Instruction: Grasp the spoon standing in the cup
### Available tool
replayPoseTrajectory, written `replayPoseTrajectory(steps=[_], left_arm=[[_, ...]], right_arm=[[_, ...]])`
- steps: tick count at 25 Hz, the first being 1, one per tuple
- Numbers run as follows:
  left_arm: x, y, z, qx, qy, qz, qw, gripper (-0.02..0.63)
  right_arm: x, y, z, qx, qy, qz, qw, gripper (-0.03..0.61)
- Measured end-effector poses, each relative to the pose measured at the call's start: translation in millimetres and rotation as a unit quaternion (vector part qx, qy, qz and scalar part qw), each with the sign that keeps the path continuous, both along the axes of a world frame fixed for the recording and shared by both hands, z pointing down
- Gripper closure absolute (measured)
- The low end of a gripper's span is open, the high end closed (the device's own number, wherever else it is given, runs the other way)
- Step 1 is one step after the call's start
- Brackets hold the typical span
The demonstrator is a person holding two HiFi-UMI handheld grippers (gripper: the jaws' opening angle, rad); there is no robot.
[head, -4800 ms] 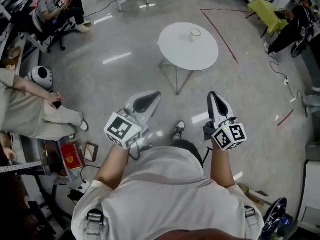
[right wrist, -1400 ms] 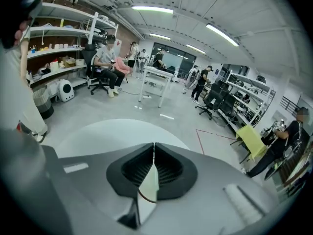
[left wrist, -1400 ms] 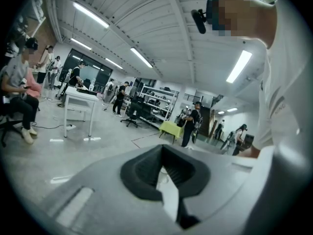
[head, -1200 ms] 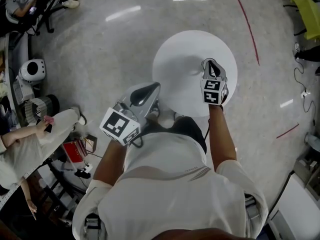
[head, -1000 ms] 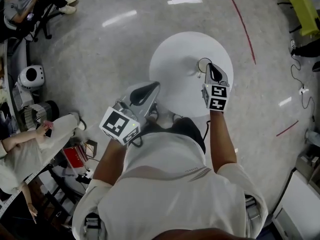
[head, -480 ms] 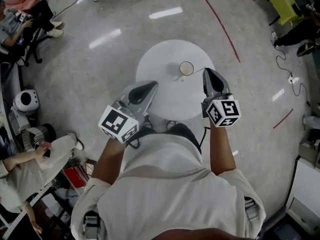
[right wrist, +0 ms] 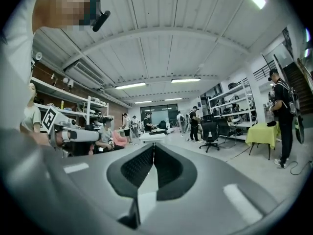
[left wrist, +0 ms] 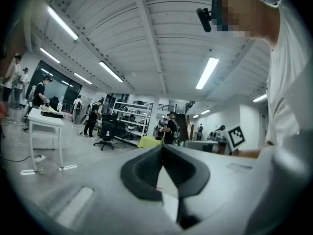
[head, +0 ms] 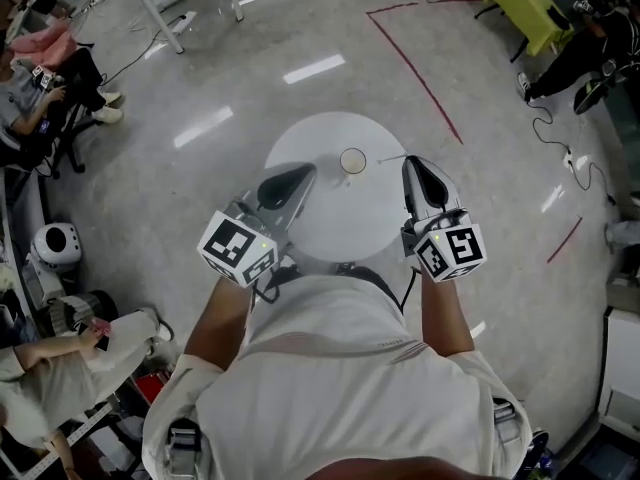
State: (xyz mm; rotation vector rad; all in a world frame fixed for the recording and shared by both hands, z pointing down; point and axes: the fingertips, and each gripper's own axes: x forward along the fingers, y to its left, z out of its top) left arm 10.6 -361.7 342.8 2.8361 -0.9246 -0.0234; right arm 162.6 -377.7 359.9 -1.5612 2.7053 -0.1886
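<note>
Both pairs of jaws are shut, tips pressed together with nothing between them: we see this on the left gripper (left wrist: 162, 148) and on the right gripper (right wrist: 153, 146) in their own views. Those two views look out level across the room, so the cup falls outside their frames.

From the head view, our chest and arms hide the near edge of the round white counter (head: 330, 218). Each gripper hangs over one side of it. The cup (head: 352, 160) stands upright toward the far edge, between the two grippers and apart from both. The spoon (head: 385, 157) is hard to make out. We see only a thin pale line from the cup's rim toward the right gripper.

Beyond, a red line (head: 415, 68) crosses the floor (head: 200, 168).
</note>
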Motion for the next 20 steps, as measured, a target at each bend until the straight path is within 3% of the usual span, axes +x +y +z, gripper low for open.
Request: replayPoseTrajectory(steps=[11, 20], left_arm=[[28, 14, -19, 0.016, -0.011, 0.007, 0.9998, 0.612], [29, 12, -19, 0.020, -0.012, 0.000, 0.9997, 0.612]], right_arm=[[30, 22, -28, 0.022, 0.005, -0.003, 1.000, 0.571], [35, 23, -34, 0.028, 0.001, -0.005, 1.000, 0.571]])
